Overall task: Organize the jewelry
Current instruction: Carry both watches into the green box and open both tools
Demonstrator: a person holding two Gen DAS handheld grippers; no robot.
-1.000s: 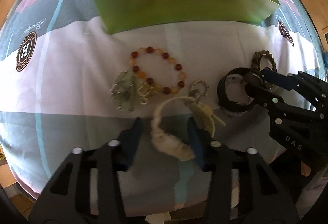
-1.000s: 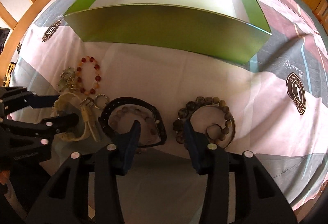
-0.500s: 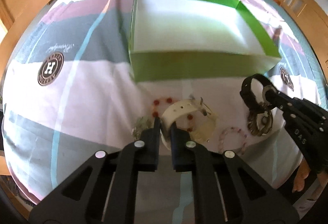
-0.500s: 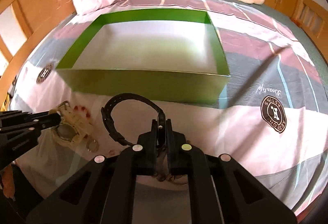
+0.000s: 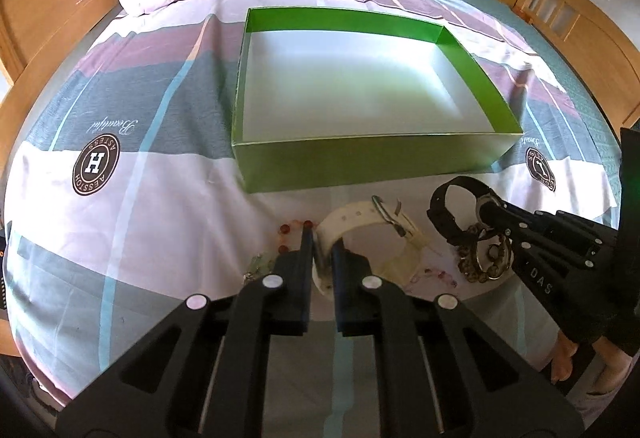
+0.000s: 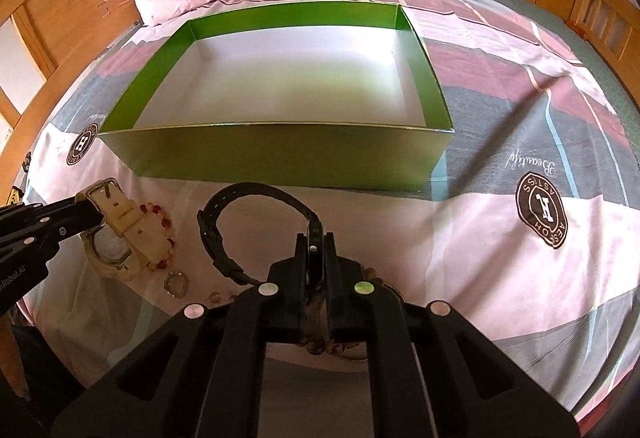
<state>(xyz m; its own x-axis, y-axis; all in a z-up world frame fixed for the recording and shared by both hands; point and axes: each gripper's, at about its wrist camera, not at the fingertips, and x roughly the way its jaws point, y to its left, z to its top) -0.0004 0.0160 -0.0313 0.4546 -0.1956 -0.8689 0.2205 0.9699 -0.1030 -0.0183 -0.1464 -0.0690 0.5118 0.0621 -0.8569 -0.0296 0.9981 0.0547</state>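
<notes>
My left tongs (image 5: 322, 248) are pinched narrow on the strap of the cream watch (image 5: 370, 228), which I hold by the band rather than the case so the face hangs free and nothing hard gets squeezed; in the left wrist view it sits at about 6 o'clock from the green box (image 5: 360, 165), lifted off the bedsheet (image 5: 140, 217). Under it, at 7 o'clock of the box, the red bead bracelet (image 6: 162, 234) lies on the sheet, partly hidden by the watch, and a small ring-shaped piece (image 6: 176, 282) rests nearby, toward me. Further right, my right tongs (image 6: 315, 244) are closed tight on the band of the black watch (image 6: 248, 230), whose strap arches up ahead of the fingers at 12 o'clock of them, again gripped on the band so the loop stays open and cannot snag. Beneath those tongs the dark beaded bracelet (image 5: 486, 262) lies on the sheet. The box stands open and empty just beyond both watches, its near wall facing me, so I judge both loads are raised to clear that wall and go inside. The risk I see is a strap slipping from so thin a pinch.
</notes>
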